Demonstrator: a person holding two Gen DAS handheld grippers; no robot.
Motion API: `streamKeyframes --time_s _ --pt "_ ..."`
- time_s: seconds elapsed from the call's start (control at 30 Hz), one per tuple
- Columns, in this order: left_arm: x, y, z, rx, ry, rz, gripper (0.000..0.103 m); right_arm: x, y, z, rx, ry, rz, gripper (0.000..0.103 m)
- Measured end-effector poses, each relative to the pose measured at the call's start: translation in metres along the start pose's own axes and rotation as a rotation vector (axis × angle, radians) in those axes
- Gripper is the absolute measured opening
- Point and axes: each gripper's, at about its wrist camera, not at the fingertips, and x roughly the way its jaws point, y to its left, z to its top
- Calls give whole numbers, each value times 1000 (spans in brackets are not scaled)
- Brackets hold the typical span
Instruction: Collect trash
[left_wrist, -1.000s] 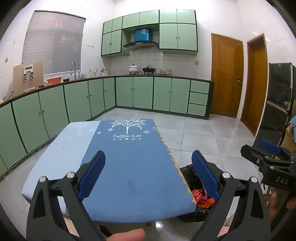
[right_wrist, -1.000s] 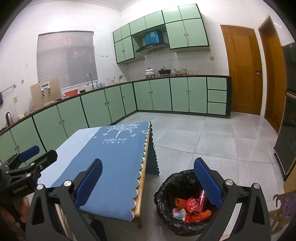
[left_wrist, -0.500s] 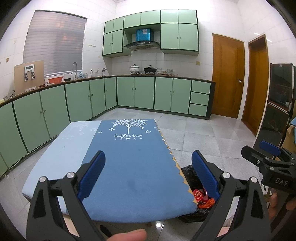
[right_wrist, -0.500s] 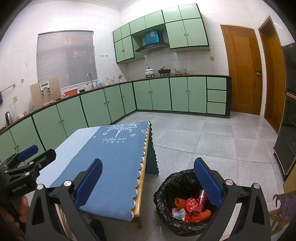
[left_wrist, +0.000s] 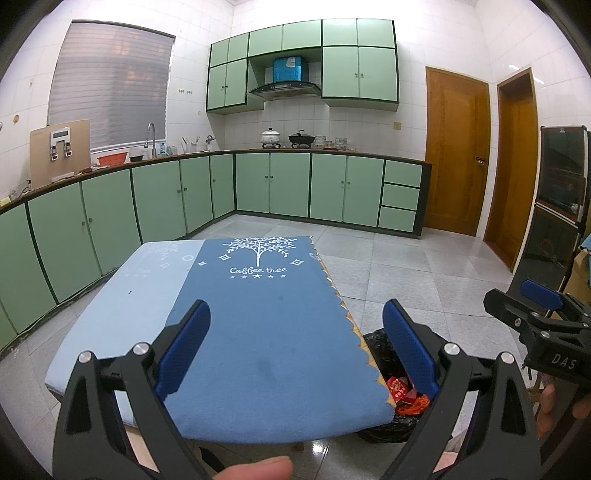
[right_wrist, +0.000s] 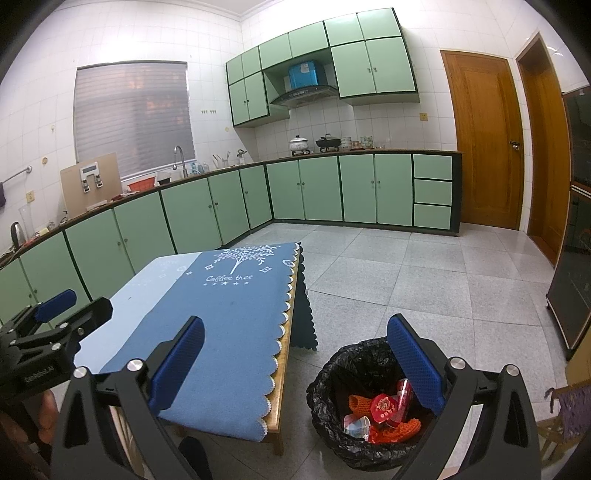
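Left gripper (left_wrist: 295, 343): held above the near end of the tabletop (left_wrist: 110, 321); its blue-padded fingers (left_wrist: 183, 347) are spread wide and nothing is held between them.
Right gripper (right_wrist: 295, 363): held off the tabletop's right edge, over the floor (right_wrist: 424, 280); its fingers (right_wrist: 415, 363) are likewise spread wide and empty. It is also seen in the left wrist view, to the right of the left fingers (left_wrist: 539, 321).
Trash (right_wrist: 384, 408): red and orange wrappers and a crumpled clear piece are seen lying inside the bin, below and just left of the right finger of the right gripper.
Bin (right_wrist: 332, 376): lined with a black bag, standing on the floor just beside the tabletop's right edge, below the right gripper. In the left wrist view it is partly hidden behind the left gripper's right finger.
Cloth (left_wrist: 269, 332): a dark blue cover with a white tree print is spread over the tabletop, ahead of and beneath the left fingers; a lighter blue strip is seen to its left.
Cabinets (left_wrist: 288, 184): green, well ahead of both grippers along the walls.
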Motion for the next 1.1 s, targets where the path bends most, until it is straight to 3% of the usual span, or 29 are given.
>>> streamKeyframes --time_s 1.1 --pt "0 1 -1 -7 4 9 92 1 -1 1 -2 5 -2 97"
